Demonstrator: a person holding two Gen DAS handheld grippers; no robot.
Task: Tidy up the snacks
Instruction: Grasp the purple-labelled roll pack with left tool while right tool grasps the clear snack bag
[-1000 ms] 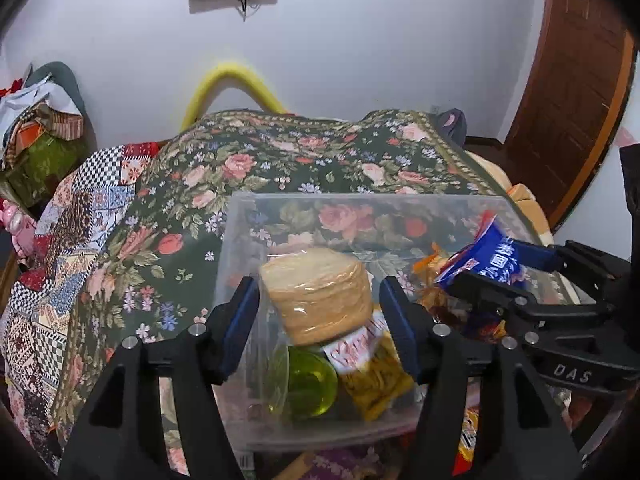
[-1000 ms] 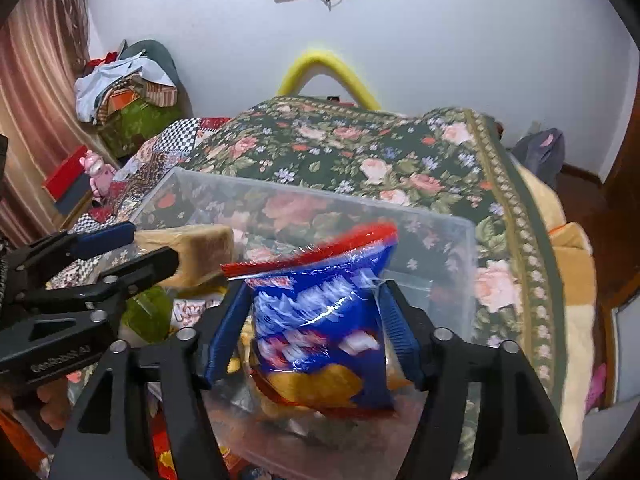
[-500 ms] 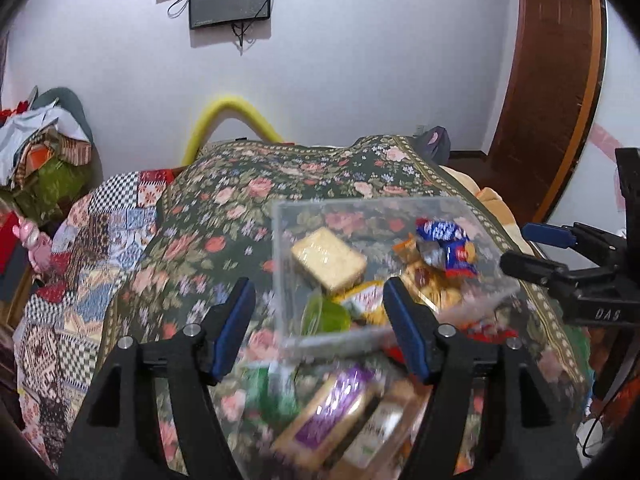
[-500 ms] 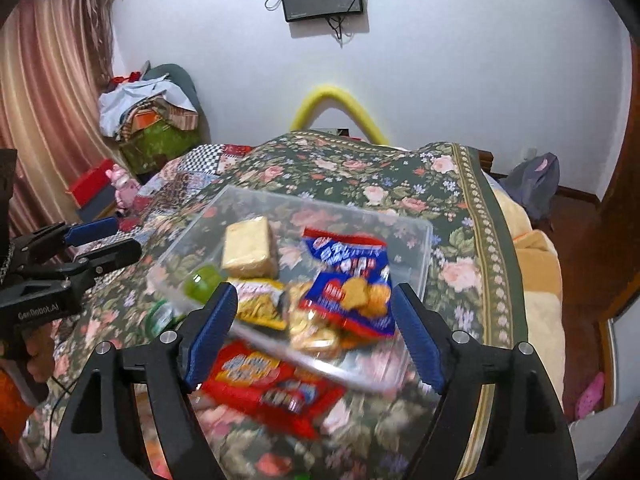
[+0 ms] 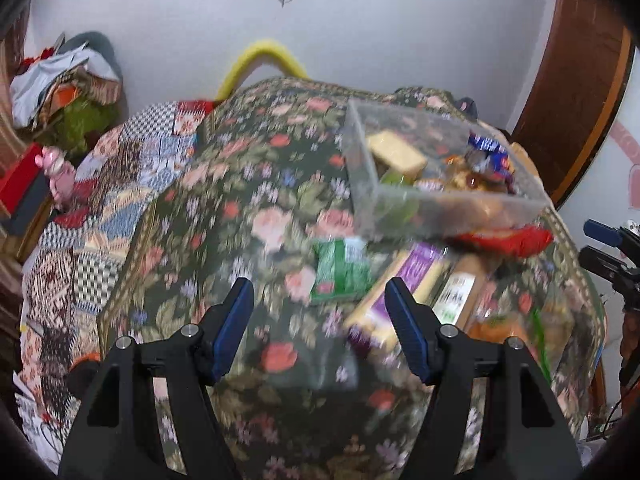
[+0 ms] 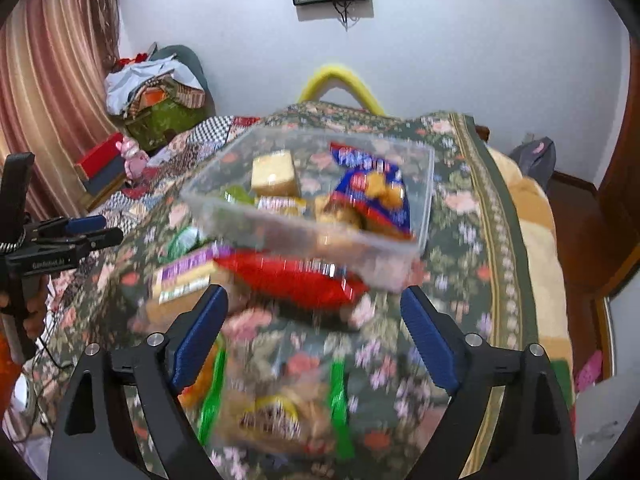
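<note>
A clear plastic bin (image 5: 440, 212) (image 6: 280, 232) sits on the floral bedspread. It holds a tan cracker pack (image 5: 396, 154) (image 6: 276, 174), a blue snack bag (image 5: 486, 148) (image 6: 372, 184) and other small packs. Before the bin lie a red bag (image 6: 292, 280), a purple box (image 5: 404, 280) and a green packet (image 5: 340, 268). A clear bag with green edges (image 6: 276, 412) lies nearest. My left gripper (image 5: 320, 324) hangs open over the cloth, left of the purple box. My right gripper (image 6: 314, 336) is opening wider, nothing pressed between its fingers.
The bedspread (image 5: 248, 216) covers a bed that drops off at its right edge (image 6: 516, 240). A yellow arch (image 6: 340, 80) stands behind it at the wall. Piled clothes (image 6: 156, 88) and boxes sit at the left. A door (image 5: 576, 92) is on the right.
Both grippers let go of their snacks, the cracker pack and the blue bag, which now lie in the bin. Both have drawn back from the bin, and the right jaws stand wider.
</note>
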